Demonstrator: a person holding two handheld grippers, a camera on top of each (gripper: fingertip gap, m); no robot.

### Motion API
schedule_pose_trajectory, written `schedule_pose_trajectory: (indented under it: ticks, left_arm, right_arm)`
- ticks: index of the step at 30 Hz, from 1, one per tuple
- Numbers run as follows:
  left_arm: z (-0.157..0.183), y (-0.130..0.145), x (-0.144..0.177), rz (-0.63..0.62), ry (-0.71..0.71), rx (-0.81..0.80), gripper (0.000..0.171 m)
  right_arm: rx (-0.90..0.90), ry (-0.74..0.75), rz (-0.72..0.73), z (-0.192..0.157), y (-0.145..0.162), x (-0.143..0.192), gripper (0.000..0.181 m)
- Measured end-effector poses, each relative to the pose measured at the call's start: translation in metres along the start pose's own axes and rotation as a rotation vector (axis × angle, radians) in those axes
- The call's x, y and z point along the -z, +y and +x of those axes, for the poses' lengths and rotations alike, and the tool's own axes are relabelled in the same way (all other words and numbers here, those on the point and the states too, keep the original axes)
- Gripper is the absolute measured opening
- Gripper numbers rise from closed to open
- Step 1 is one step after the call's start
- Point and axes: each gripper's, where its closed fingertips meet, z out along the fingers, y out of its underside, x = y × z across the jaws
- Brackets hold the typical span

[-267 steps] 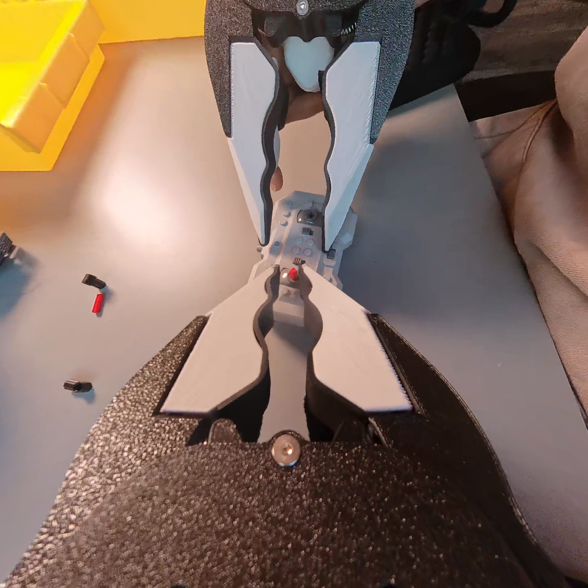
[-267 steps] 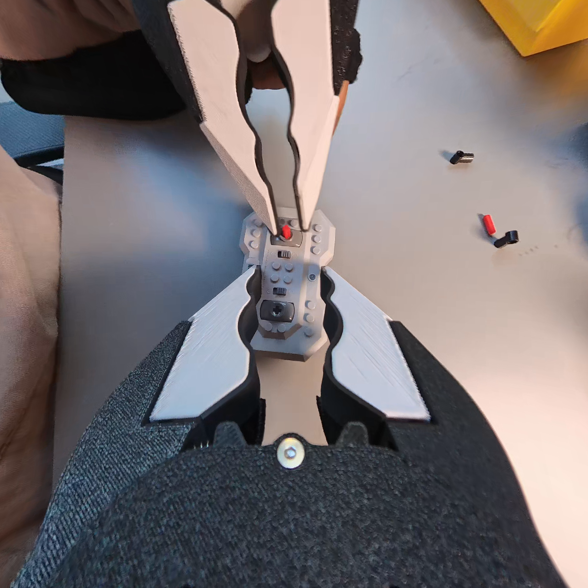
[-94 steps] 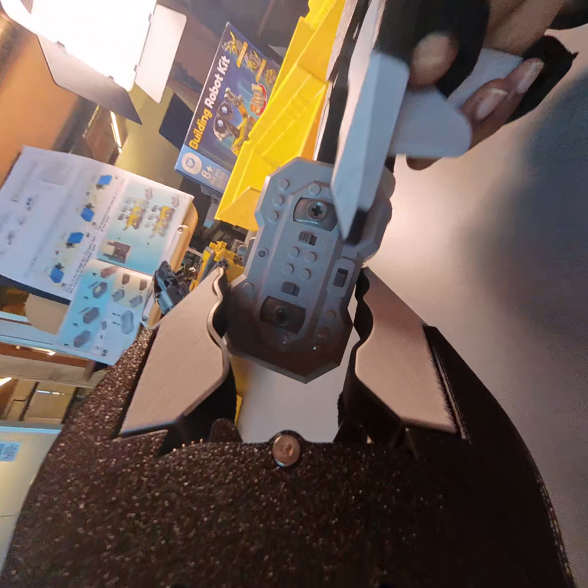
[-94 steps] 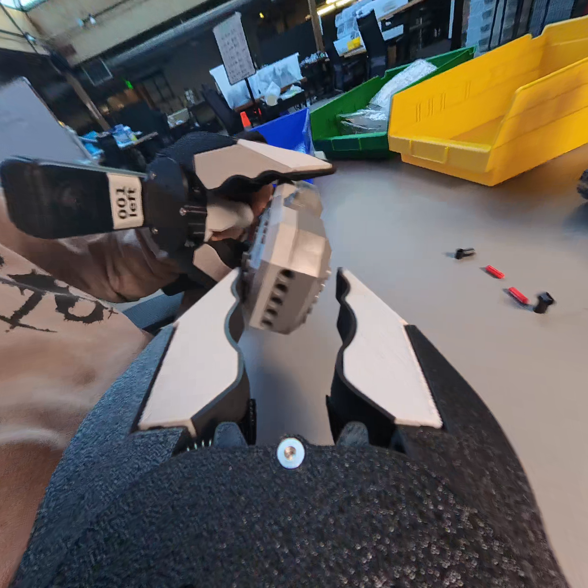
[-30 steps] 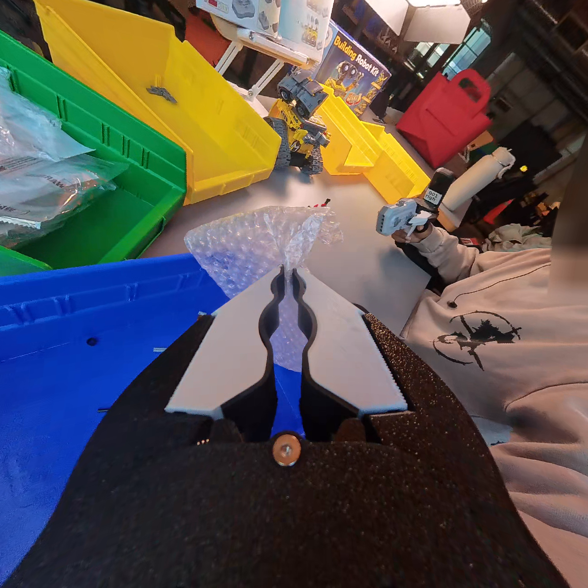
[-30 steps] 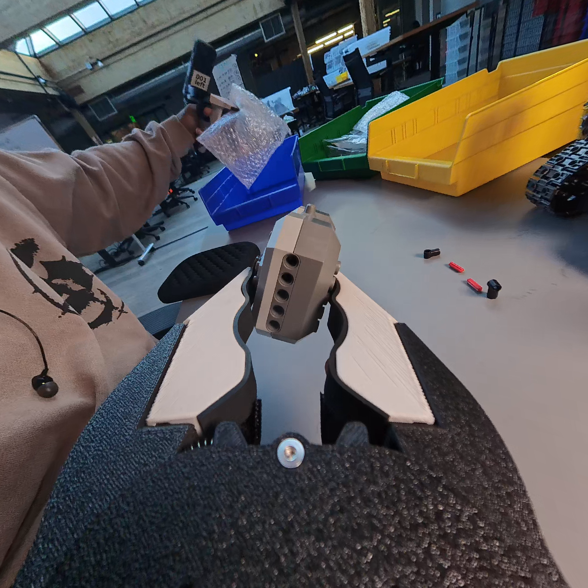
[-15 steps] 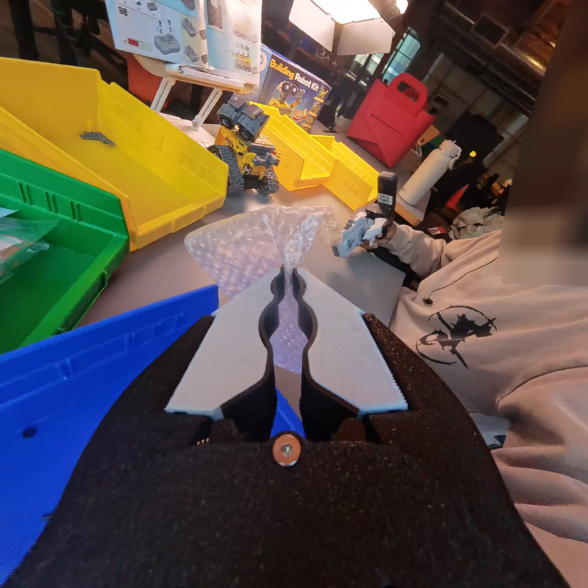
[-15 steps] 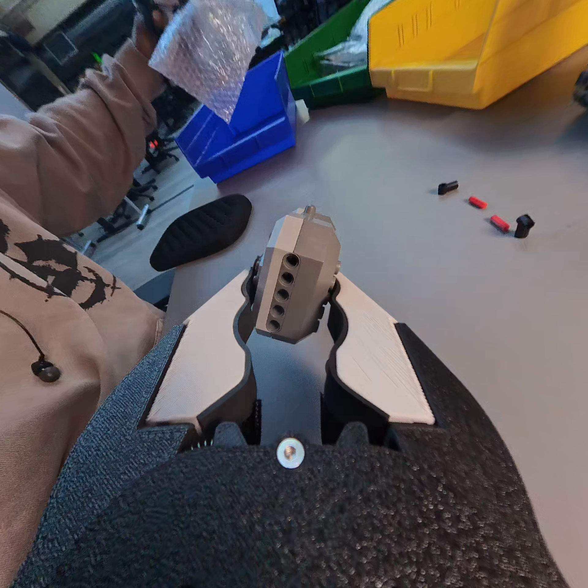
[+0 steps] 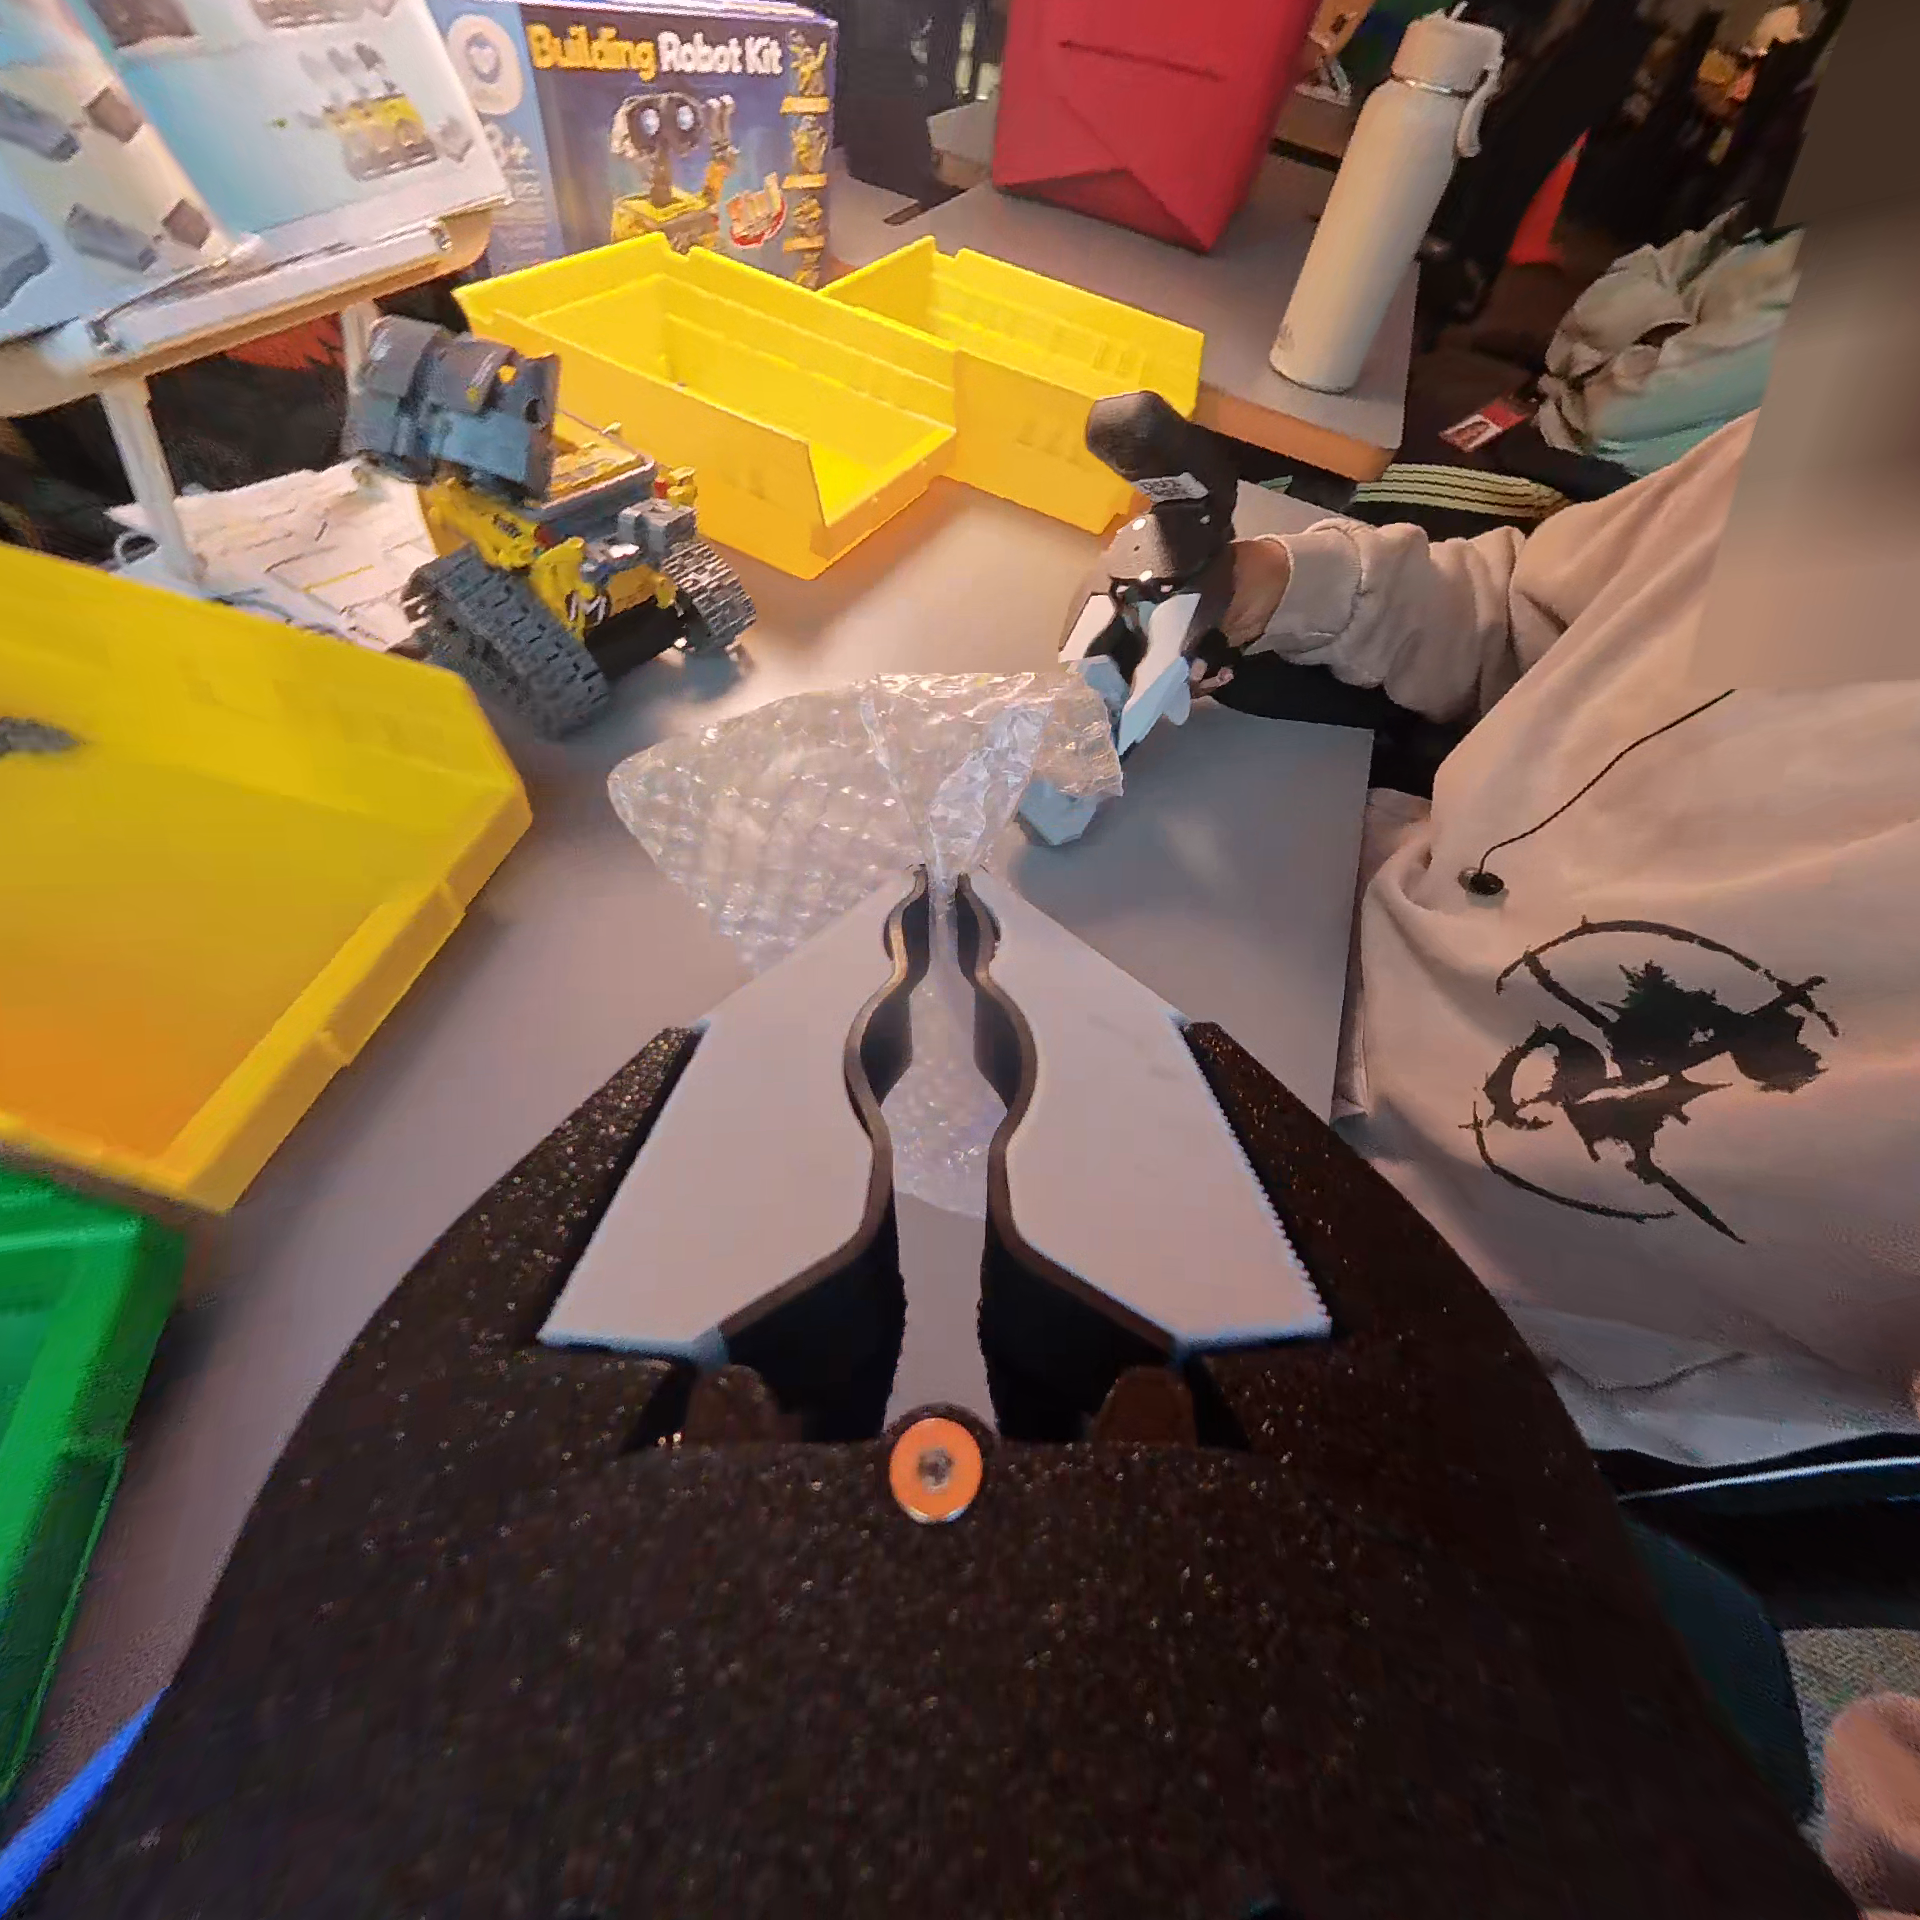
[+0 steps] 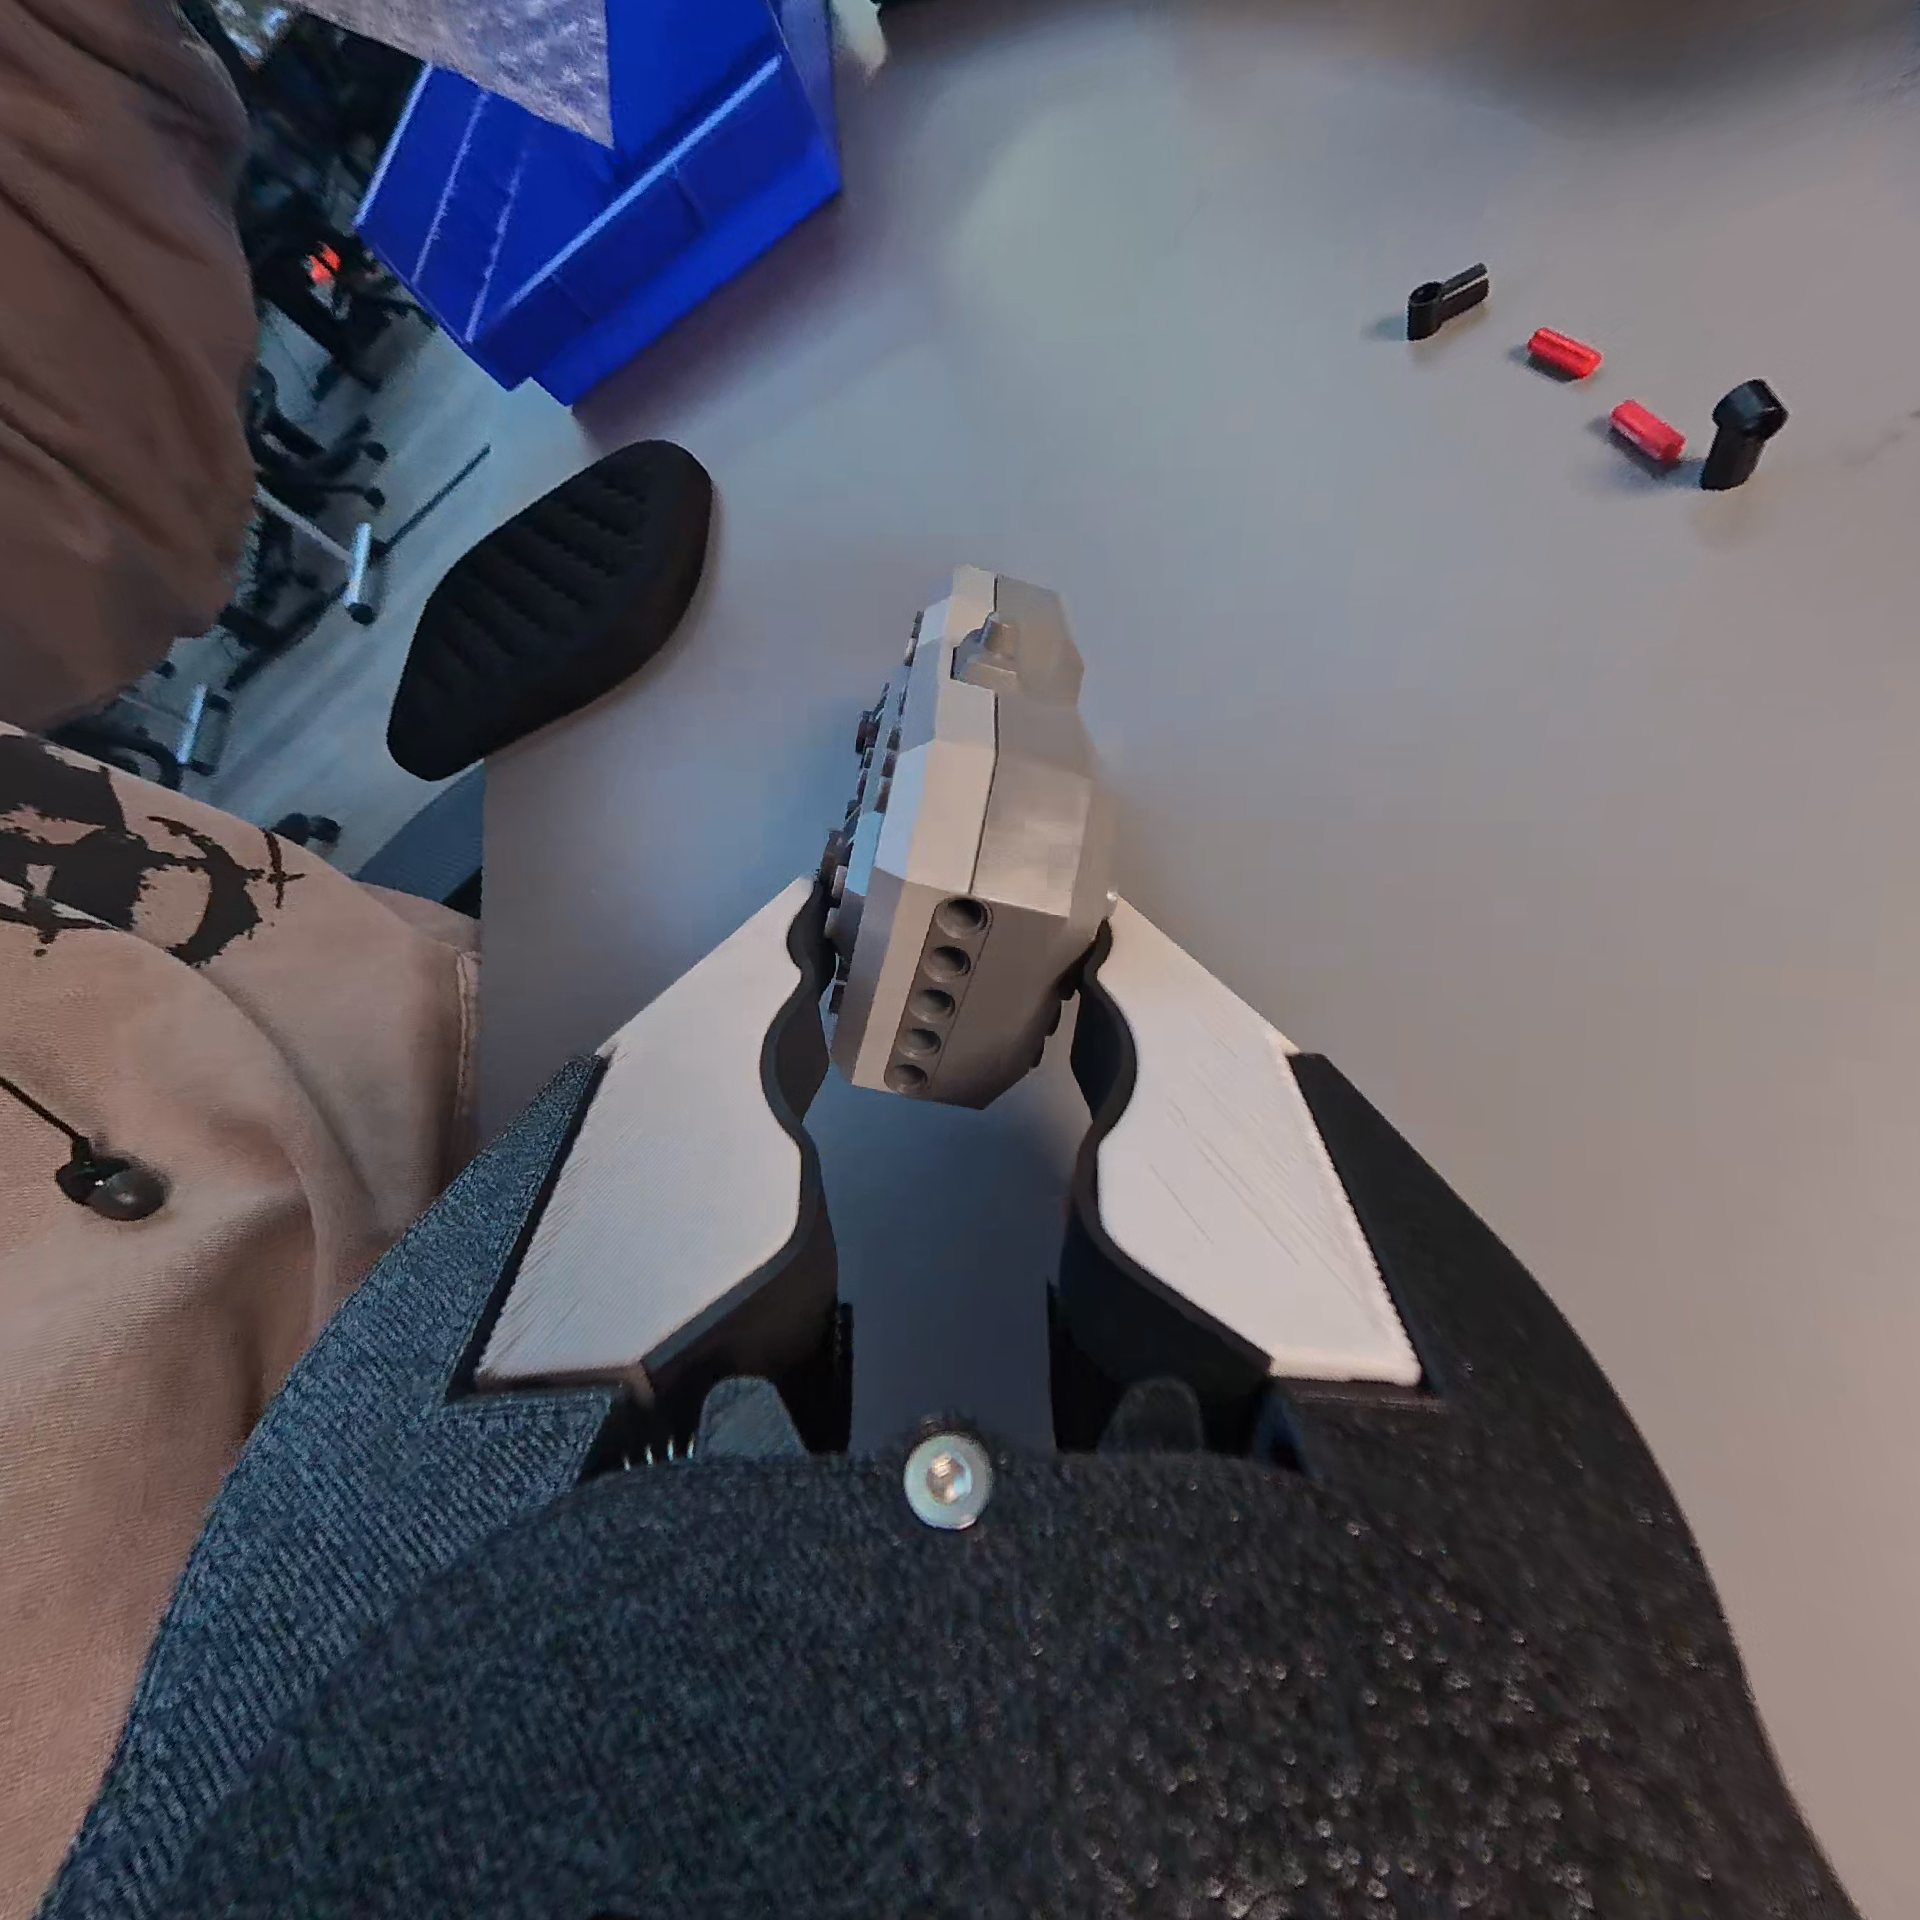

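Note:
My left gripper [image 9: 940, 883] is shut on a clear bubble-wrap bag [image 9: 810, 800] and holds it above the grey table [image 9: 1195, 831]. My right gripper [image 10: 961, 914] is shut on a grey block [image 10: 977, 862] with a row of holes in its near end, held on edge just over the table [image 10: 1351, 727]. In the left wrist view the right gripper [image 9: 1132, 665] shows farther off with the grey block [image 9: 1060, 816] low at the table, right behind the bag. A corner of the bag [image 10: 499, 42] shows at the top left of the right wrist view.
Yellow bins [image 9: 831, 364] [image 9: 208, 883], a green bin [image 9: 62, 1351] and a tracked toy robot [image 9: 551, 561] stand around. A blue bin [image 10: 603, 197] and a black oval pad [image 10: 551, 603] lie left. Small black pegs [image 10: 1444, 301] [image 10: 1740, 431] and red pegs [image 10: 1564, 353] [image 10: 1647, 431] lie on the table. A person's sweatshirt [image 9: 1610, 987] is at the right. The tips of one gripper are about 35 cm away from the tips of the other.
My left gripper has carried the bag away from the blue bin towards the right gripper. My right gripper has tipped down and lowered the grey block towards the table.

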Motion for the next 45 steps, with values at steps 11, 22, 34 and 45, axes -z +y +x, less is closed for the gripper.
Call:
schedule_pose_trajectory:
  ticks: [11, 22, 34, 45]
  left_arm:
    - [0.035, -0.026, -0.108, 0.292, 0.260, -0.023, 0.003]
    - [0.012, -0.018, -0.151, 0.602, 0.525, 0.291, 0.002]
    - [0.018, -0.008, -0.168, 0.588, 0.607, 0.400, 0.002]
    - [0.064, 0.017, -0.217, 0.315, 0.729, 0.439, 0.002]
  right_arm:
    - [0.014, 0.058, -0.010, 0.011, 0.001, 0.006, 0.051]
    - [0.069, 0.127, 0.051, 0.024, -0.011, 0.026, 0.069]
    - [0.429, 0.300, 0.507, 0.009, -0.097, 0.069, 0.046]
    - [0.935, 0.302, 0.432, -0.041, -0.140, 0.029, 0.001]
